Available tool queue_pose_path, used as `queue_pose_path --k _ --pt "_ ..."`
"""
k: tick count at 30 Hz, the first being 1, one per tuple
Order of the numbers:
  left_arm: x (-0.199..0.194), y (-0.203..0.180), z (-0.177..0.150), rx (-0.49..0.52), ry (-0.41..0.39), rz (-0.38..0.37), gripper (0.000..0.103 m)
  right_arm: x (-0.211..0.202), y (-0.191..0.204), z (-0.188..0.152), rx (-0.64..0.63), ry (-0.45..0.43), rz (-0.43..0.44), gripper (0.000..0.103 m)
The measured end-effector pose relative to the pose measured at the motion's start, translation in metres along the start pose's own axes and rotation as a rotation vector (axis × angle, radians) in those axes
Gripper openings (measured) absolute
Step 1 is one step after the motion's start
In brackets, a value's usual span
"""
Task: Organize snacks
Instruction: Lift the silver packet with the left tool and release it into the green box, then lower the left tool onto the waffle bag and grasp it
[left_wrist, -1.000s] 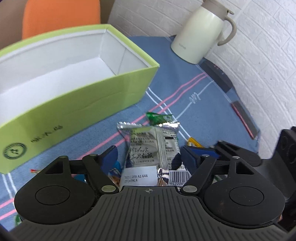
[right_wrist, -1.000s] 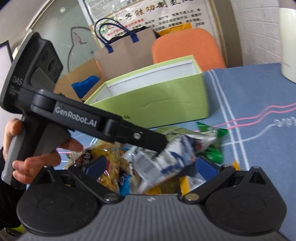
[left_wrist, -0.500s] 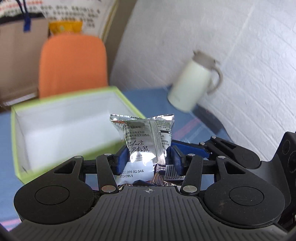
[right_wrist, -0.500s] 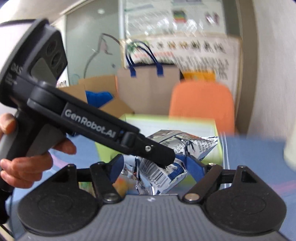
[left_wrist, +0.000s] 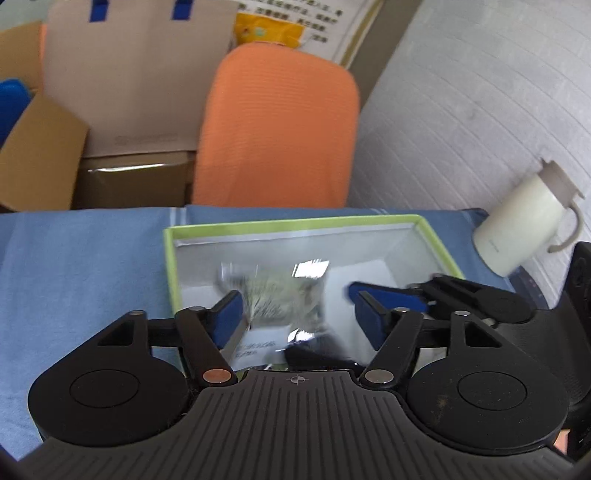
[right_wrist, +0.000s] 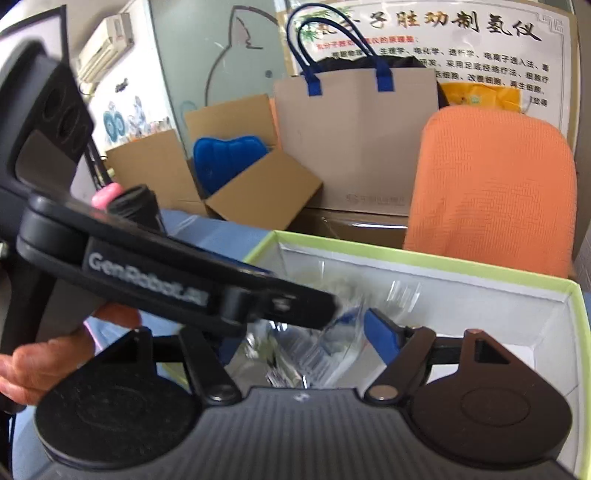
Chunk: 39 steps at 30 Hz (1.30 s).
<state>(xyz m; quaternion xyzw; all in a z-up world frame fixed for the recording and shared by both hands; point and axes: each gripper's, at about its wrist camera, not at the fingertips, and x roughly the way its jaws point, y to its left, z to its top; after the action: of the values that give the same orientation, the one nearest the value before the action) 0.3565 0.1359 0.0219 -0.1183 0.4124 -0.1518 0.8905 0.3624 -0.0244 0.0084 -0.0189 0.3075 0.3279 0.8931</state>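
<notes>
A green box (left_wrist: 295, 223) with a white inside stands on the blue cloth. My left gripper (left_wrist: 295, 314) is open above its near edge; a blurred silver snack packet (left_wrist: 280, 299) lies loose between the spread pads, leaning on the left pad. My right gripper (right_wrist: 314, 332) is open over the same box (right_wrist: 443, 260); a blurred silver-and-blue snack packet (right_wrist: 306, 350) sits between its fingers. The left gripper's body (right_wrist: 147, 273) crosses the right wrist view and hides the right gripper's left finger.
A cream thermos jug (left_wrist: 524, 229) stands right of the box near the white wall. An orange chair (left_wrist: 277, 125), a paper bag (right_wrist: 354, 136) and cardboard boxes (right_wrist: 236, 173) stand behind the table. A hand (right_wrist: 48, 358) holds the left gripper.
Both grippers moved forward over the green box and opened. The two packets, gripped half a second ago, are now loose and blurred between the spread fingers.
</notes>
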Motion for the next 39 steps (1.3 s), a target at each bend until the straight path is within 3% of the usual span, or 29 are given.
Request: queue_pose_path --k 2,4,9,14,19,23,29,31,33,36,39 --pt "-0.017 0.0 -0.004 0.014 -0.048 -0.015 0.067 -0.021 -0.001 -0.001 0.019 -0.065 -0.034 0.096" --pt "-0.039 -0.005 -0.011 0.034 -0.113 -0.017 0.074 -0.049 0.004 -0.004 -0.002 -0.122 -0.054 0.097" --pt "-0.098 -0.025 -0.034 0.041 -0.204 -0.065 0.078 -0.108 0.039 -0.016 -0.099 -0.196 -0.147 0.102" --pt "-0.148 -0.042 -0.085 0.052 -0.254 -0.051 0.08 -0.152 0.041 -0.054 0.079 -0.15 0.102 0.102" --pt "-0.171 -0.052 -0.155 -0.041 -0.214 -0.043 0.081 -0.171 0.071 -0.129 0.011 -0.097 -0.025 0.102" --pt "-0.161 -0.047 -0.201 -0.198 -0.131 -0.143 0.079 -0.169 0.091 -0.191 0.031 -0.022 -0.039 0.102" --pt "-0.141 -0.041 -0.213 -0.317 -0.061 -0.161 0.074 -0.157 0.109 -0.199 -0.06 -0.041 -0.077 0.102" --pt "-0.13 -0.04 -0.209 -0.34 -0.022 -0.134 0.064 -0.142 0.105 -0.193 -0.078 -0.015 -0.077 0.102" --pt "-0.117 -0.038 -0.204 -0.342 0.008 -0.136 0.061 -0.132 0.103 -0.191 -0.084 0.003 -0.055 0.102" --pt "-0.105 -0.037 -0.2 -0.336 0.03 -0.121 0.048 -0.126 0.106 -0.191 -0.087 0.024 -0.014 0.102" --pt "-0.105 -0.033 -0.192 -0.299 0.018 -0.083 0.047 -0.128 0.117 -0.192 -0.103 0.008 0.023 0.102"
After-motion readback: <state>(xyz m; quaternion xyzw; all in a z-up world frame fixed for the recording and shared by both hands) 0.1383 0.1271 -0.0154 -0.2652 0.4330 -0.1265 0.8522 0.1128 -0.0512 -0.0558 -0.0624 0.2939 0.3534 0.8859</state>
